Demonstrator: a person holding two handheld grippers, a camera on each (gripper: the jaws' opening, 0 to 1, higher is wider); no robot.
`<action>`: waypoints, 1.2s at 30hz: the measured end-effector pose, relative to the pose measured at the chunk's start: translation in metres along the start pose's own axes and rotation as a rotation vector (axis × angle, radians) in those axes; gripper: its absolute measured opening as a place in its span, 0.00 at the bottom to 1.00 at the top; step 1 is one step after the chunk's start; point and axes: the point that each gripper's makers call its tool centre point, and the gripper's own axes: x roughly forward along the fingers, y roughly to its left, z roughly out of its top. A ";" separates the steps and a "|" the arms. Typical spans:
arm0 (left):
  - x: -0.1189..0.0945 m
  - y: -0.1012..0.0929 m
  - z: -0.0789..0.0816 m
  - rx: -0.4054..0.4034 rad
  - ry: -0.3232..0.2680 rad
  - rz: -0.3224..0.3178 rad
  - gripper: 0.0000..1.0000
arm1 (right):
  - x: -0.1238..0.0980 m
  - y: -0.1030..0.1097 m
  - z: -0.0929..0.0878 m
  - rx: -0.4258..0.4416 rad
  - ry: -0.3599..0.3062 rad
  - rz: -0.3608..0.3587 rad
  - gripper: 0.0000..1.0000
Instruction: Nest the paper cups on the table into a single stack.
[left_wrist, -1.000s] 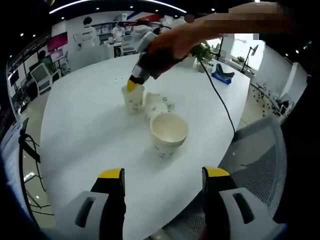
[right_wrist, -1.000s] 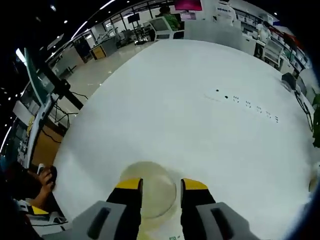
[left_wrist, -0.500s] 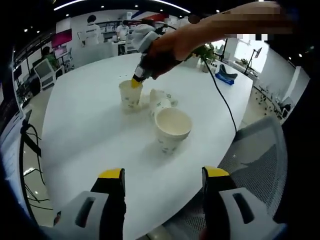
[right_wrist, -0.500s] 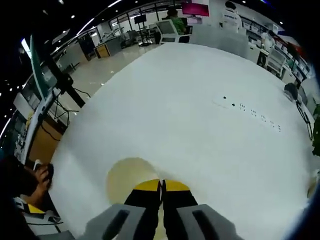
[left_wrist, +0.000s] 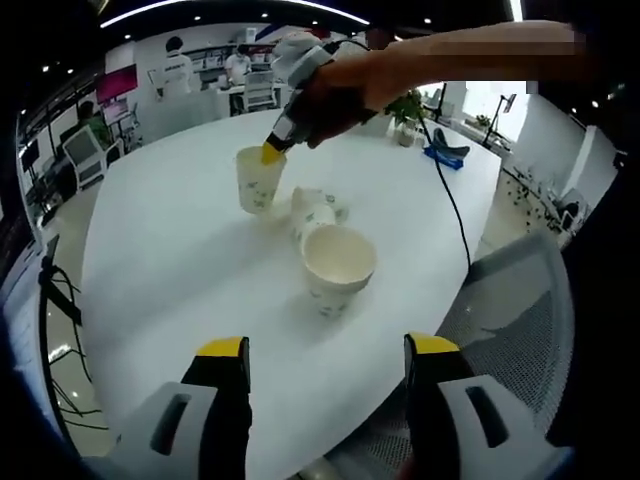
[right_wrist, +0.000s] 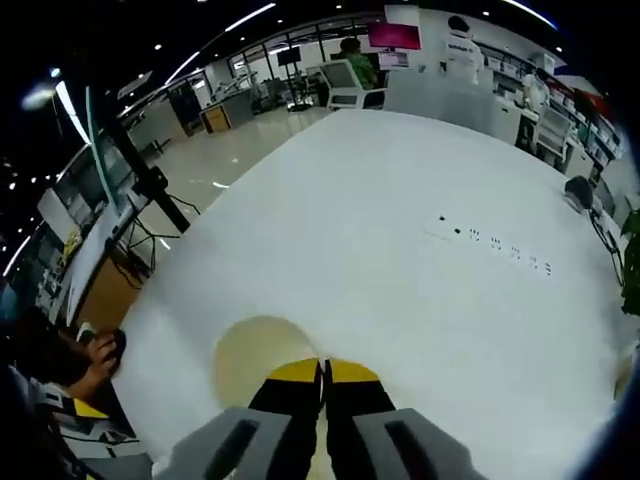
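Right gripper (left_wrist: 268, 152) pinches rim of far cup (left_wrist: 256, 180), held above table (left_wrist: 170, 270); left gripper (left_wrist: 325, 345), jaws spread, waits. Centre it over near cup (left_wrist: 338, 268), lower straight

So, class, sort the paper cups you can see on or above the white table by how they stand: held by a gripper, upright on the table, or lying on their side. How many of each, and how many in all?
Held cup: 1
Upright cup: 1
Tipped cup: 1
Total: 3
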 end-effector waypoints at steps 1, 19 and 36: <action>0.001 -0.002 0.000 0.006 0.002 -0.002 0.61 | -0.004 0.001 0.001 -0.005 -0.006 0.003 0.00; 0.000 -0.018 0.012 0.050 -0.003 -0.013 0.61 | -0.040 0.019 0.002 -0.031 -0.050 0.077 0.00; 0.002 -0.020 0.016 0.065 -0.010 -0.006 0.62 | -0.075 0.052 -0.021 -0.153 -0.033 0.139 0.00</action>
